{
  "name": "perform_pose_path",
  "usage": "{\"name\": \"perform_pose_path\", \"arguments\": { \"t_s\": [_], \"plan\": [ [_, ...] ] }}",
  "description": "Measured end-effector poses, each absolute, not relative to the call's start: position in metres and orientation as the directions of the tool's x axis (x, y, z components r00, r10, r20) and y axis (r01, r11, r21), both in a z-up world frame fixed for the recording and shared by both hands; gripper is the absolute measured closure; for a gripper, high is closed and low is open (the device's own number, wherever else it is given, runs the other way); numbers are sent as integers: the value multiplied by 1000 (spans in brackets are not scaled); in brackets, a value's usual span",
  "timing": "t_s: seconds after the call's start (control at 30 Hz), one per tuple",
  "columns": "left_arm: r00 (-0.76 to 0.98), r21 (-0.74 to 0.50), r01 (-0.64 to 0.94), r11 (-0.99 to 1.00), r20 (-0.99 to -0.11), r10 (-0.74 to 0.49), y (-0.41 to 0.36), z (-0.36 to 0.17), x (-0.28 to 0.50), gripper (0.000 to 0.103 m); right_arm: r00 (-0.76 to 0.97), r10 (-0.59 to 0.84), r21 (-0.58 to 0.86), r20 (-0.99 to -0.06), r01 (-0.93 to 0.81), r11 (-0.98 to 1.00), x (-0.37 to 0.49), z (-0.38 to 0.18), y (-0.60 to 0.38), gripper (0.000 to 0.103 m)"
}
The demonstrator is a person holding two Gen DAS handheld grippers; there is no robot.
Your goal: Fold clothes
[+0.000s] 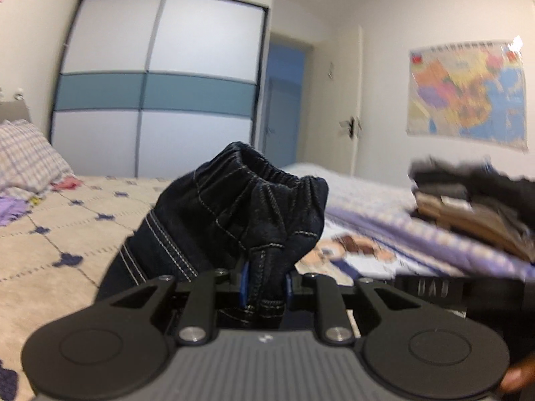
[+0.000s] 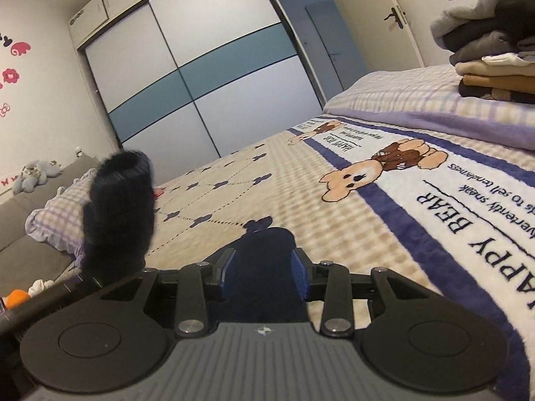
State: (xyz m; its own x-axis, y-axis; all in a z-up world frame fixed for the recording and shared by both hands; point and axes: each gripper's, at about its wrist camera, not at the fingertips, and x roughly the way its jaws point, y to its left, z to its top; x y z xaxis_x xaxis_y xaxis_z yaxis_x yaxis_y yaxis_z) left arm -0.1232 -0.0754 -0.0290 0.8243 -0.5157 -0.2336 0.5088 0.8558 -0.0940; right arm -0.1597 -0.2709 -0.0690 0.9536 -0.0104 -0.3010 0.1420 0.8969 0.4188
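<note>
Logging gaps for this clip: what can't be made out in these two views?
- Jeans, left wrist view: only the bunched waistband shows; the legs drop out of frame behind the left gripper.
- Right gripper, right wrist view: dark cloth lies between the fingers; whether it is clamped is unclear.
- Pile, left wrist view: blurred, items can't be counted.
- Map: text too blurred to read.

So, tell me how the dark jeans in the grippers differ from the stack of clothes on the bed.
The dark jeans are one bunched garment, held up off the bed in the left gripper; the stack of clothes is several garments lying in layers on the purple blanket. The jeans are a single dark blue denim with pale stitching; the stack mixes grey, cream, tan and black. Both are clothing at the same bed.
</note>
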Motion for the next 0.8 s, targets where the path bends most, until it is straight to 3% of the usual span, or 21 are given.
{"name": "perform_pose_path", "arguments": {
  "t_s": [0.13,0.3,0.53,0.8],
  "plan": [
    [754,-57,577,815,-346,-558,-87,-43,-118,75,951,-25,423,-307,160,892,-161,-70,-277,64],
    [652,-102,675,731,-381,-655,-88,-54,-126,31,950,-28,427,-310,166,889,-161,-68,-281,62],
    [626,-142,710,690,-322,-710,-63,-41,-136,28,946,24,441,-323,128,888,-162,-66,-280,62],
    [772,-299,490,819,-288,-567,0,-35,-102,28,893,203,488,-401,20,873,-149,-73,-265,62]
  ]
}}
